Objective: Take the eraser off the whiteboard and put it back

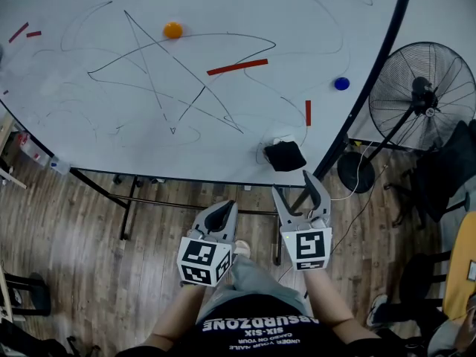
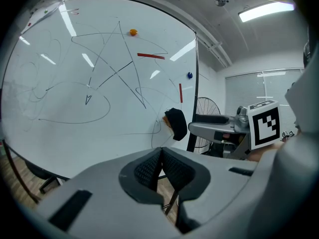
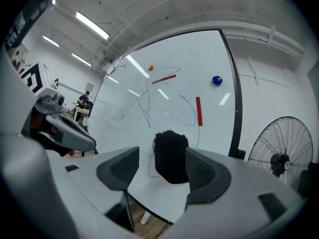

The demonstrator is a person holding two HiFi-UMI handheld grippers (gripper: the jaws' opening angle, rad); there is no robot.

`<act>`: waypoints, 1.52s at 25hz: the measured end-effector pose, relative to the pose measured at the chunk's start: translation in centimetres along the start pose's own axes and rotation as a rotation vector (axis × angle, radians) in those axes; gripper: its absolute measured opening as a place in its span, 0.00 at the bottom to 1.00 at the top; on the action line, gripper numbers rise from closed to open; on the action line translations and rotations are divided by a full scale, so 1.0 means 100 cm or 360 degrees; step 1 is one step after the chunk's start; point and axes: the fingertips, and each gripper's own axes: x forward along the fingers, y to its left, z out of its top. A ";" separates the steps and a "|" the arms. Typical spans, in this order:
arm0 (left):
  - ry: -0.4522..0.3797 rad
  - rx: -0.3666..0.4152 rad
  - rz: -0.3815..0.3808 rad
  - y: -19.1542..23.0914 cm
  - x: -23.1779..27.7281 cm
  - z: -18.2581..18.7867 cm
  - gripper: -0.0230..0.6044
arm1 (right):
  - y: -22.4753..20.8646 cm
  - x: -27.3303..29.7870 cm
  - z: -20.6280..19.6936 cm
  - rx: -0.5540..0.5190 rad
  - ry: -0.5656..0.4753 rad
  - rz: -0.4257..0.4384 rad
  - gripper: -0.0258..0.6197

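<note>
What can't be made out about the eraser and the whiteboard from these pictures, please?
- Right edge of the eraser: right gripper view, partly behind a finger of the open right gripper.
- Top and left of the whiteboard: head view, cut off by the frame.
- Faint scribbles at its left: head view, too pale to trace.

Ahead of me the whiteboard (image 1: 223, 125) stands on a frame over the floor (image 1: 74, 236). The eraser (image 1: 285, 155) sits on it near the btm right corner. A short strip (image 1: 308, 112) is just above & right of the eraser; a long strip (image 1: 237, 67) lies up & left of that, near mid-board. One round magnet (image 1: 172, 30) is high, left of ctr; a second round magnet (image 1: 341, 83) is near the right edge, above the short strip. The fan (image 1: 424, 95) stands right of the board. My right gripper (image 1: 292, 184) is just before the eraser, not touching; my left gripper (image 1: 222, 213) is beside it on the left, further back
</note>
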 end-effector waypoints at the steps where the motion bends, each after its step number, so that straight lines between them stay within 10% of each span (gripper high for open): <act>1: -0.0001 0.0002 0.0000 -0.001 -0.001 0.000 0.05 | 0.001 -0.002 0.000 0.0006 -0.0005 0.0005 0.45; 11: -0.0016 0.0015 0.0003 -0.013 -0.008 0.002 0.05 | 0.014 -0.022 -0.004 0.0109 -0.0016 0.0060 0.43; 27: -0.0069 0.0049 -0.0042 -0.040 -0.013 0.007 0.05 | 0.036 -0.052 -0.003 0.0254 -0.0033 0.0106 0.04; 38: -0.0085 0.0055 -0.0073 -0.051 -0.019 0.007 0.05 | 0.039 -0.064 -0.004 0.0288 -0.0011 0.0098 0.04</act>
